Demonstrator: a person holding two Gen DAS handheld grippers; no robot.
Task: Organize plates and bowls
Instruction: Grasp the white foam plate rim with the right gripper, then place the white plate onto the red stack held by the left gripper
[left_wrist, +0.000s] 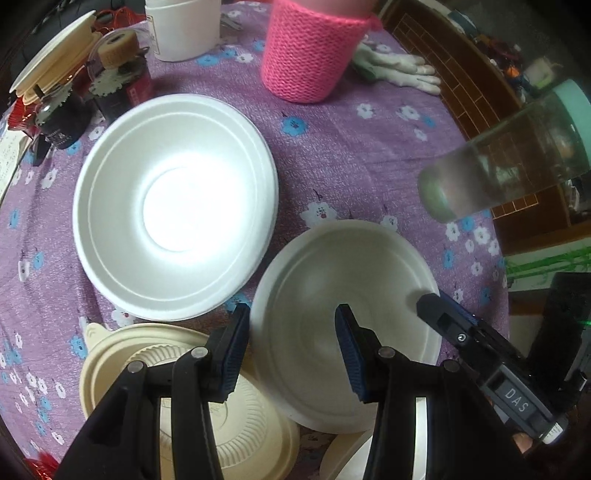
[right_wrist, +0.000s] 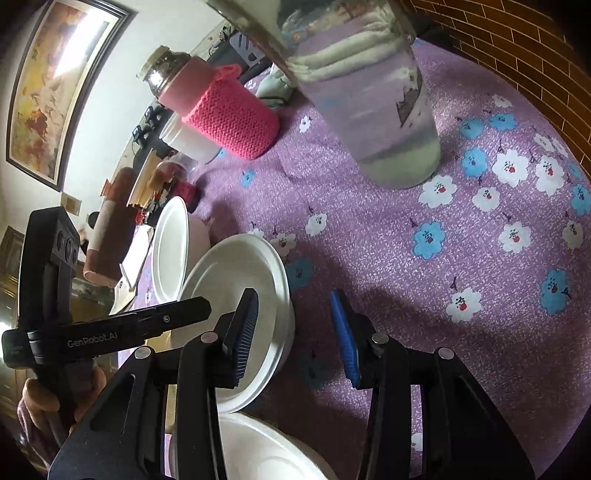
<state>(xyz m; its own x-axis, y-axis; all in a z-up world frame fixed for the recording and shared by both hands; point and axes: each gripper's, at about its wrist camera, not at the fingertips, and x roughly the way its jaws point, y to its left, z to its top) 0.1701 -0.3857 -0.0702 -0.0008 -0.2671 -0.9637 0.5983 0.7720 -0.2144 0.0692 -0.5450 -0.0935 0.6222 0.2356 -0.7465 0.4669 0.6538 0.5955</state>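
**Both grippers hanging over the white dishes**

Fingers of the left gripper (left_wrist: 291, 341) are standing apart with nothing pinched, straddling the left rim of a small white plate (left_wrist: 332, 280) at the lower middle of the left wrist view. At the lower left of that frame, a cream ribbed lid (left_wrist: 255, 439) is lying partly under the left finger. Above it, at centre left, a large white foam bowl (left_wrist: 173, 206) is sitting upright on the purple flowered tablecloth (left_wrist: 369, 147). A pink knitted cup (left_wrist: 310, 51) is standing at the top middle, and a clear glass jar (left_wrist: 509, 155) is showing at the right edge.

In the right wrist view, a hand (right_wrist: 37, 406) is gripping the other tool's handle at the lower left. Right gripper (right_wrist: 295, 336) fingers are likewise spreading open and empty; the left one is hanging over the small plate's rim (right_wrist: 236, 273), the right one over bare cloth. Another white dish (right_wrist: 266, 454) is lying at the bottom edge.
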